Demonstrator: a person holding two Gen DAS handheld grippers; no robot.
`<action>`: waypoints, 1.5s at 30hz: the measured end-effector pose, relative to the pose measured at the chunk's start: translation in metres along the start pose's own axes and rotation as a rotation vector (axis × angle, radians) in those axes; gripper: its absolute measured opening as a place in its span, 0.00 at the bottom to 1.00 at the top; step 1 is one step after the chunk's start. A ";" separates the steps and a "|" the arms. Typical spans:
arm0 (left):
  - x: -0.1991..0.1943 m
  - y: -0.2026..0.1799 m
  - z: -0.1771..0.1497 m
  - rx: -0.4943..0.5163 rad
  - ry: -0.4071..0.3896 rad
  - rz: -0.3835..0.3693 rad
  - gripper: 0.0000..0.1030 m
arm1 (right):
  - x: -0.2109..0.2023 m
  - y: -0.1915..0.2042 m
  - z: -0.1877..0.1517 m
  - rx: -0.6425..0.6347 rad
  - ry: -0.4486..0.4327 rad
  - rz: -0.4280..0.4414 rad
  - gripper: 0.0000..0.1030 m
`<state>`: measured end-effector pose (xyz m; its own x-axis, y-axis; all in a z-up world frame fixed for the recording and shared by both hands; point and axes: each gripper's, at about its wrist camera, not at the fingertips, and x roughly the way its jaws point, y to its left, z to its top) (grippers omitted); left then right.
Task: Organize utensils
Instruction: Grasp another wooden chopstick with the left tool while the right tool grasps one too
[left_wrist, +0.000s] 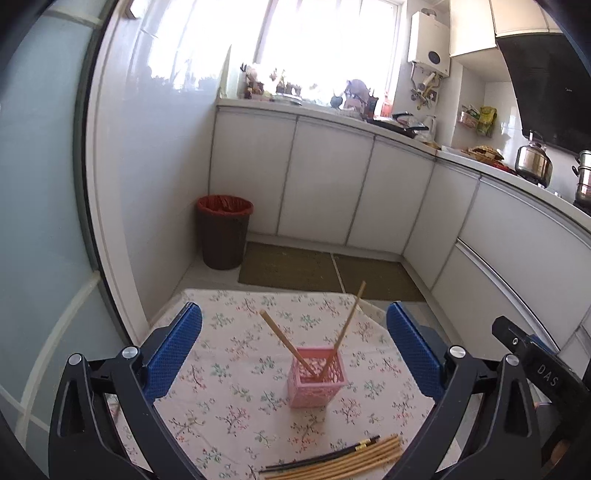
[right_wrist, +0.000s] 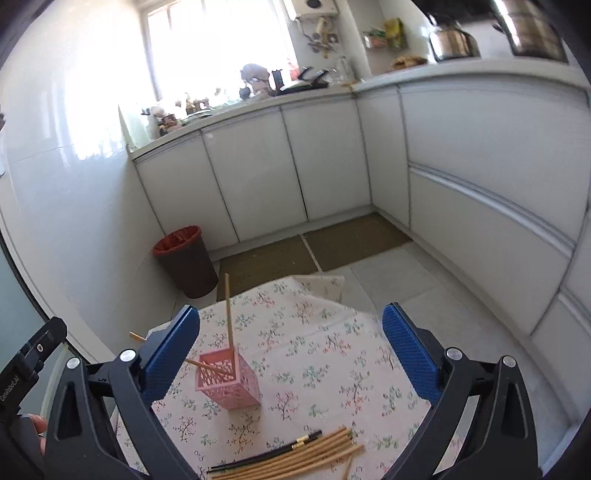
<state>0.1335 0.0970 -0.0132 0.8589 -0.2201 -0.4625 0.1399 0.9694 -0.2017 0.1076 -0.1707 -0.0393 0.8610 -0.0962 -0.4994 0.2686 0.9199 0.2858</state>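
Two chopsticks (left_wrist: 345, 328) are already stood in the pink basket (left_wrist: 317, 376), which is placed near the middle of the table (left_wrist: 236, 325) w/ the flowered cloth. One stick leans to the left, the other to the right. The rest of the chopsticks (left_wrist: 332, 458) are laid in a bundle at the near edge of the table, light wood ones together w/ a few black ones.

The left gripper (left_wrist: 293, 350) is held wide open, nothing is between its jaws. The right gripper (right_wrist: 290, 354) is also wide open and empty; the basket is seen just beside its left jaw, not gripped.

So the step in hand is judged as between two picks: a stick is dropped off, the next one is not yet taken. For the next move, a gripper must be lowered to the bundle and one stick separated from the others, approx. at its middle, then closed on firmly. Thin sticks lying tight together are prob. hard to take one by one.
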 end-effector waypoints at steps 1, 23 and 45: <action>0.003 -0.001 -0.005 0.002 0.030 -0.027 0.93 | 0.001 -0.019 -0.008 0.041 0.046 -0.003 0.94; 0.137 -0.177 -0.226 1.026 0.783 -0.531 0.56 | 0.021 -0.226 -0.114 0.363 0.294 -0.106 0.94; 0.186 -0.188 -0.256 1.119 0.870 -0.463 0.10 | 0.041 -0.229 -0.125 0.395 0.399 -0.060 0.94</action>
<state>0.1410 -0.1538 -0.2824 0.1343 -0.1276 -0.9827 0.9535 0.2868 0.0931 0.0278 -0.3379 -0.2276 0.6302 0.0780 -0.7725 0.5193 0.6974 0.4940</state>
